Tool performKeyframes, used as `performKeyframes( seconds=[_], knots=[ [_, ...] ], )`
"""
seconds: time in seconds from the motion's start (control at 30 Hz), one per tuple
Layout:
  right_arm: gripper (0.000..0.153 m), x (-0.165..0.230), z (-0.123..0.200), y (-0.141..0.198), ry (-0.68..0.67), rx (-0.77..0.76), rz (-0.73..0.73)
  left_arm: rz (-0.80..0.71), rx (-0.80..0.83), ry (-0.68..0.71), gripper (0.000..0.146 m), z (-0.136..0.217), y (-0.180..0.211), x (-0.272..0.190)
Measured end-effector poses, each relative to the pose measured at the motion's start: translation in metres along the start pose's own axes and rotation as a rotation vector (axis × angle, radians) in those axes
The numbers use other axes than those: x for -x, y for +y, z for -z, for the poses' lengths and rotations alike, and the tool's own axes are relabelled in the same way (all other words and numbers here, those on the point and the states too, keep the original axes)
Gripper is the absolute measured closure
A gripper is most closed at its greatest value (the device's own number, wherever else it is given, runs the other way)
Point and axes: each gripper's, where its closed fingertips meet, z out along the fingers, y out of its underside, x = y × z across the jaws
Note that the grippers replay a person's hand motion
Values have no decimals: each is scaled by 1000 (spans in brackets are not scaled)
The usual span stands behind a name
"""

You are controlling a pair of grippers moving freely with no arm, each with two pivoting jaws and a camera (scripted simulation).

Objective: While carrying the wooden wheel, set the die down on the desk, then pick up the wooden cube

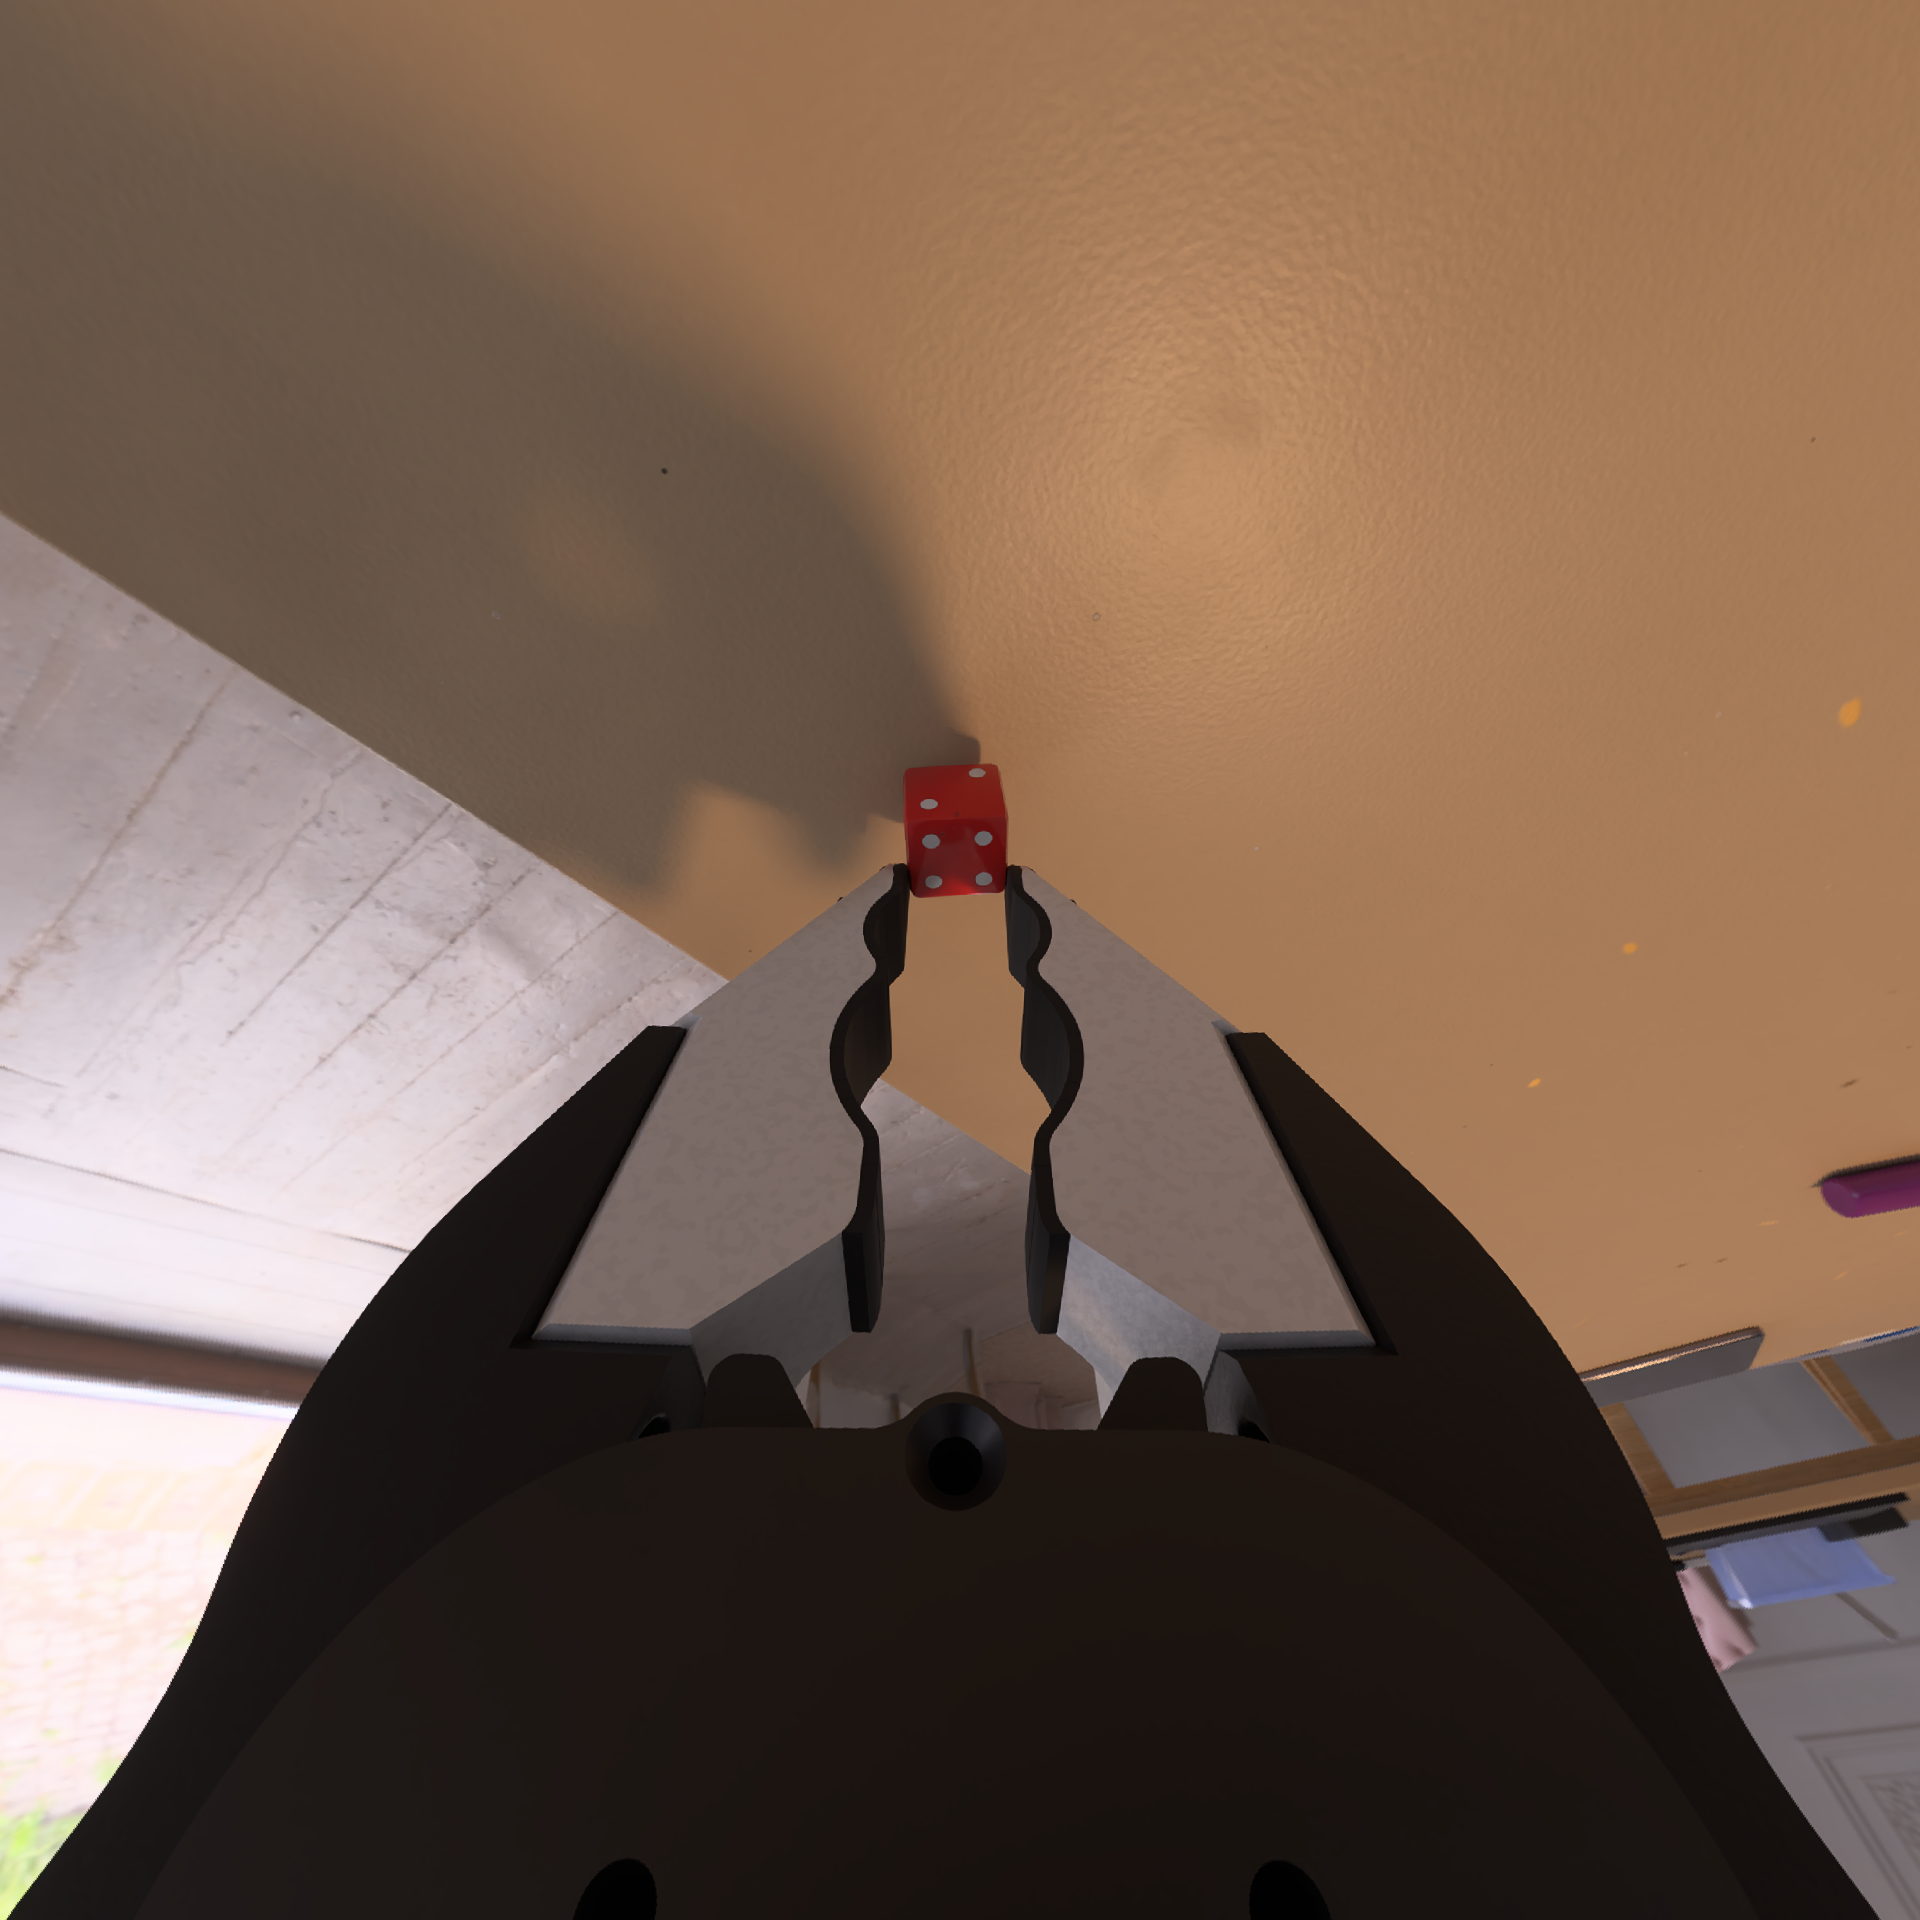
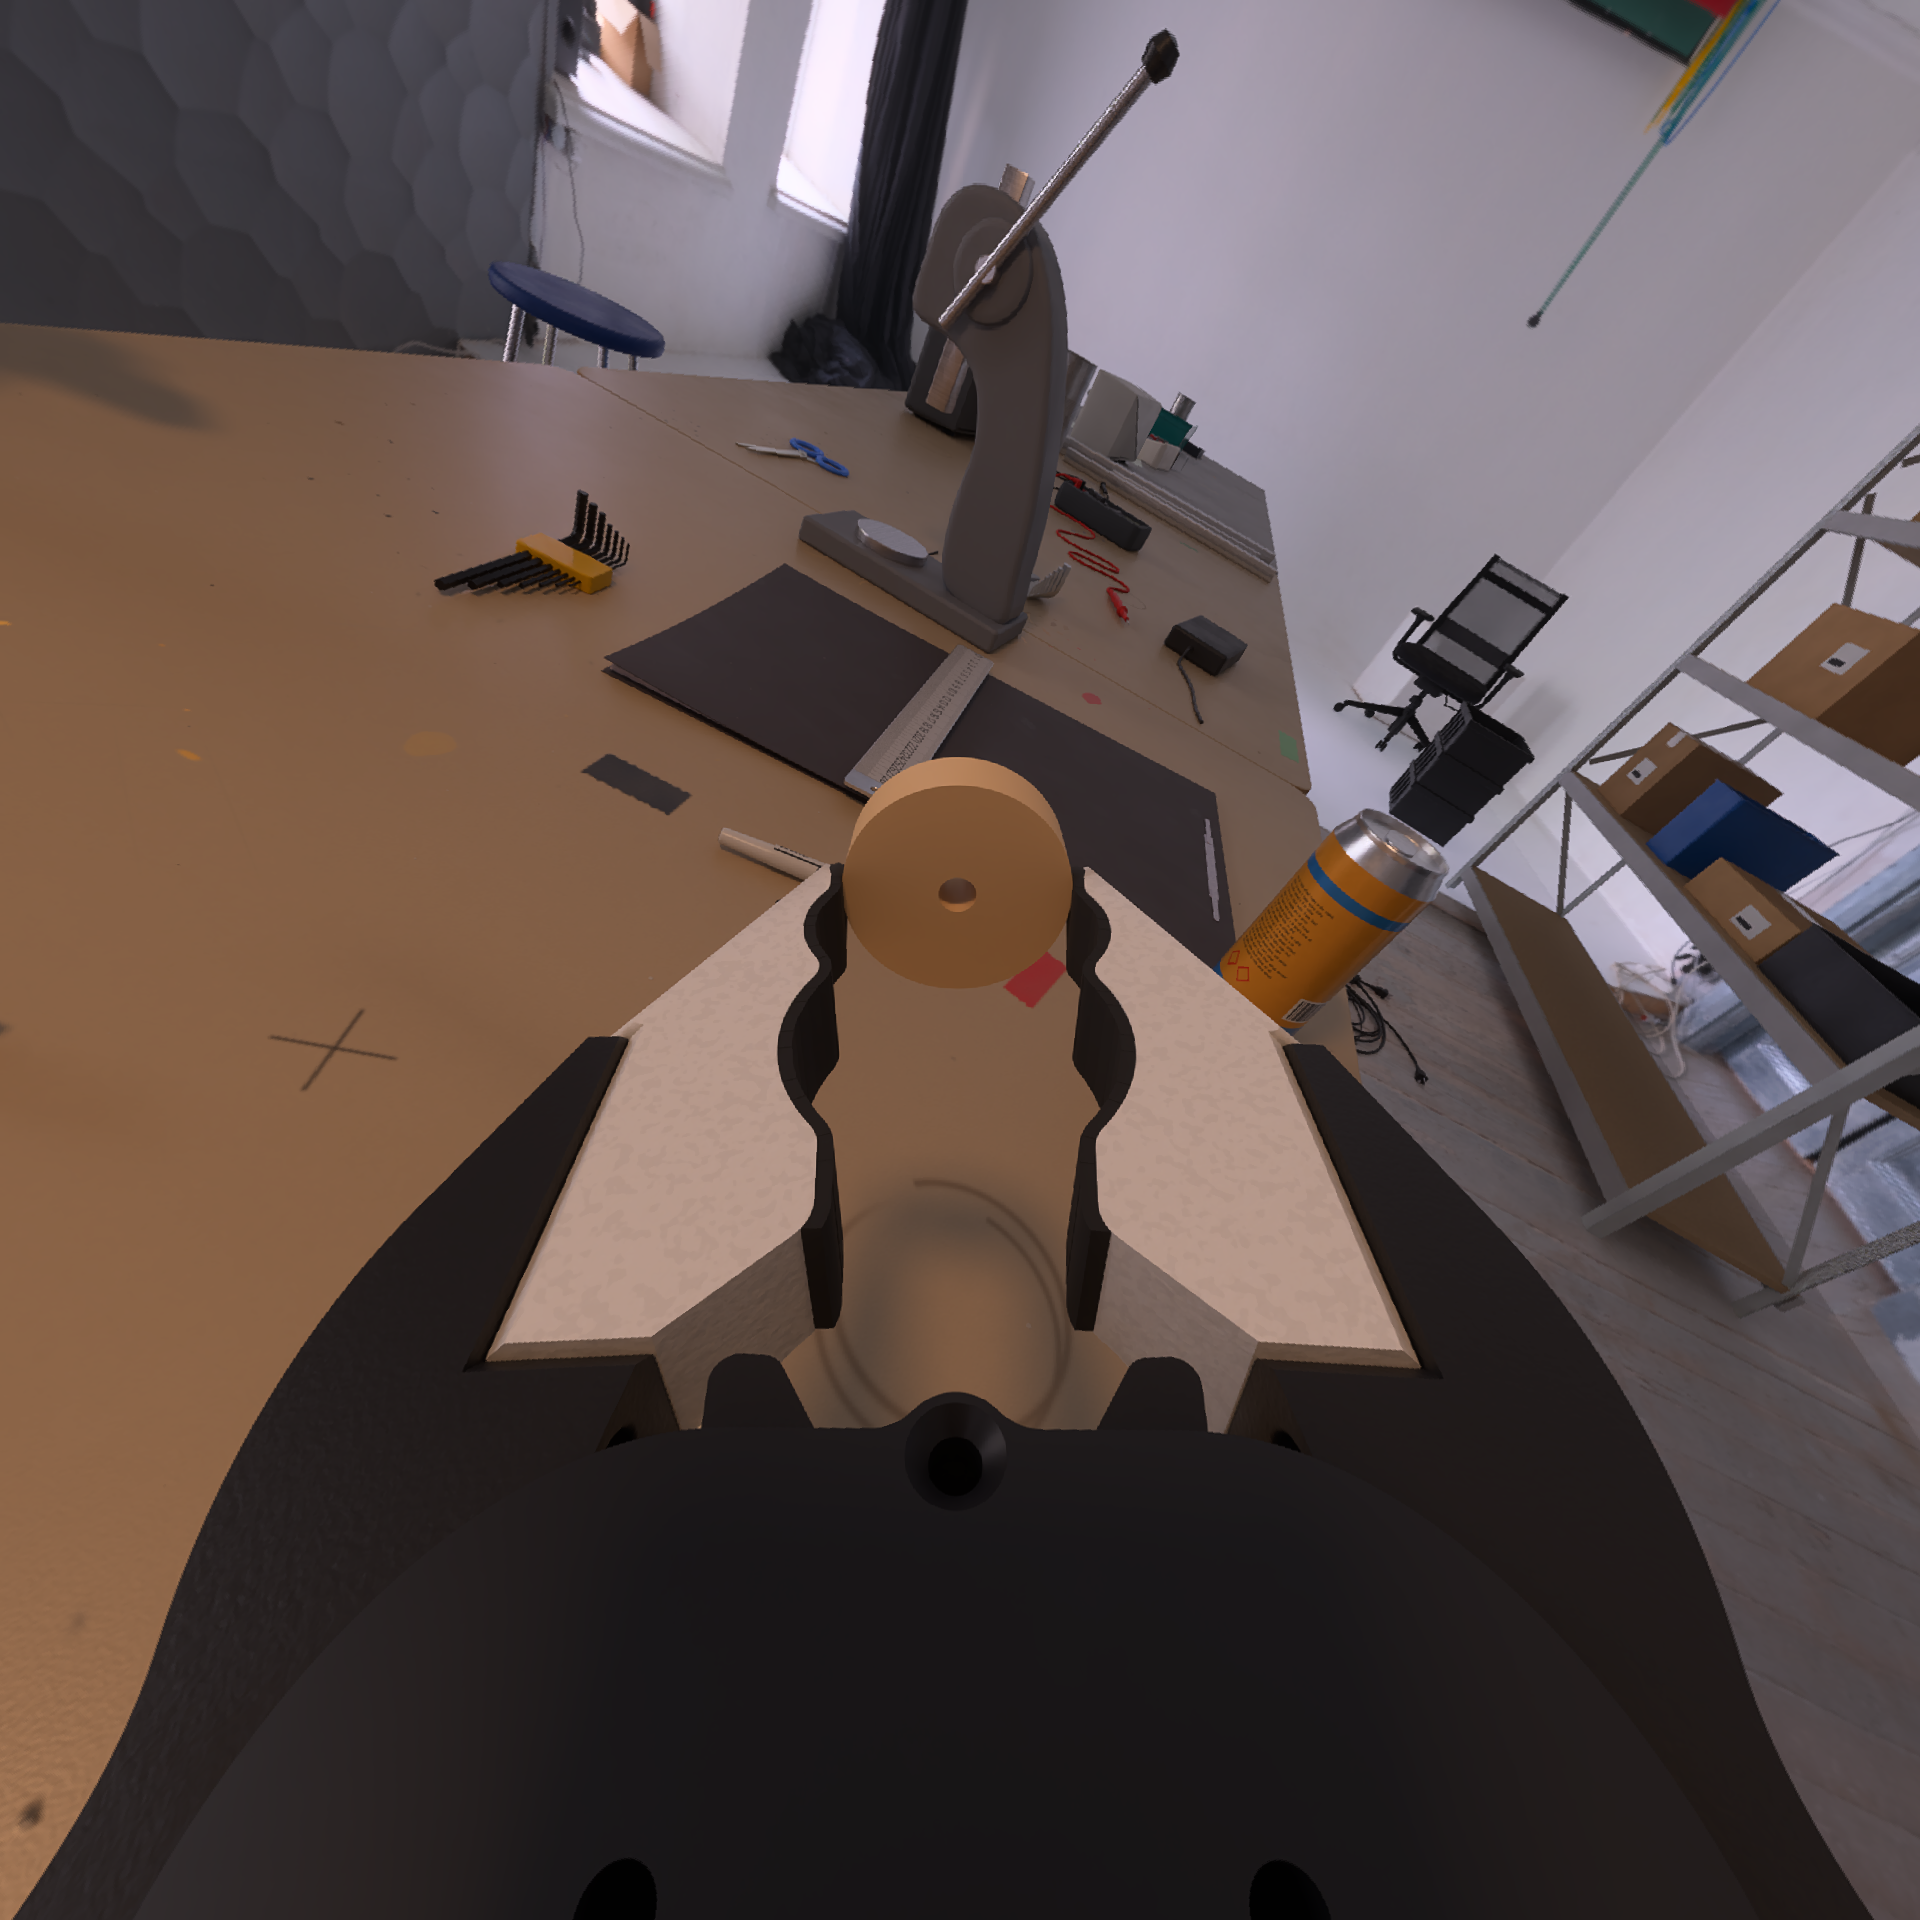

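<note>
One die [image 1: 955, 829], red with white pips, cube shape with rounded corners, is sitting pinched at the very tips of the left gripper [image 1: 956, 881], its lower part between the two black wavy pads. The die is casting a shadow right behind itself on the desk [image 1: 1351, 468]; whether it is touching the surface I cannot tell. Desk surface here is tan, faintly pebbled, with its edge running diagonally at the left and pale concrete below it. One purple object [image 1: 1875, 1188] is poking in at the right, cut off.

One wooden wheel [image 2: 956, 885], a thick light-brown disc with a small centre hole, is being gripped by its rim between the tips of the right gripper [image 2: 956, 914], flat face toward the camera, held above the desk [image 2: 260, 831] near its right edge. No wooden cube is showing in either view.

On the desk toward the far side:
- one hex key set [image 2: 540, 561], black keys in a yellow holder
- one pair of scissors [image 2: 805, 454], blue handles
- one grey lever press [image 2: 987, 436] with a long metal handle
- one dark mat [image 2: 790, 675] with one metal ruler [image 2: 920, 722] lying on it
- one white marker [image 2: 764, 850] just left of the wheel
- one small red square [image 2: 1036, 979]
- one drinks can [image 2: 1335, 914], orange and blue with silver top, standing at the right edge, looking tilted in this view
</note>
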Motion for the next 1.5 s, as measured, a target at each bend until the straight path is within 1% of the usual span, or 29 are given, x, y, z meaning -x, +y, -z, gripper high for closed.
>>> performKeyframes(
  seconds=[0.17, 0.27, 0.37, 0.47, 0.6, 0.7, 0.77, 0.9, 1.17, 1.27, 1.37, 1.5],
  knots=[
    [110, 2, -1, 1, -10, 11, 5, -37, -23, 4, 128, 9, 0, -4],
    [110, 5, -2, 1, -24, 14, 9, -56, -60, -21, 128, 29, -2, -10],
    [110, 7, -2, 1, -23, 27, 31, -94, -120, -51, 128, 56, -7, -26],
    [110, 11, -2, 1, -29, 37, 49, -159, -189, -86, 128, 86, -15, -52],
    [110, 18, -3, 0, -57, 46, 49, -270, -269, -130, 128, 121, -25, -97],
    [110, 23, -4, 2, -87, 58, 35, -362, -319, -146, 128, 140, -34, -137],
    [110, 26, -5, 3, -98, 68, 38, -420, -337, -154, 128, 146, -39, -164],
    [110, 32, -6, 7, -127, 93, 43, -540, -337, -149, 128, 145, -46, -220],
    [110, 41, -8, 11, -178, 112, 31, -742, -274, -140, 128, 119, -55, -313],
    [110, 39, -9, 16, -154, 130, 53, -798, -278, -122, 128, 104, -65, -347],
    [110, 37, -11, 21, -154, 140, 38, -859, -277, -76, 128, 85, -76, -383],
    [110, 36, -11, 23, -158, 133, 15, -911, -232, -64, 128, 58, -88, -414]
  ],
)
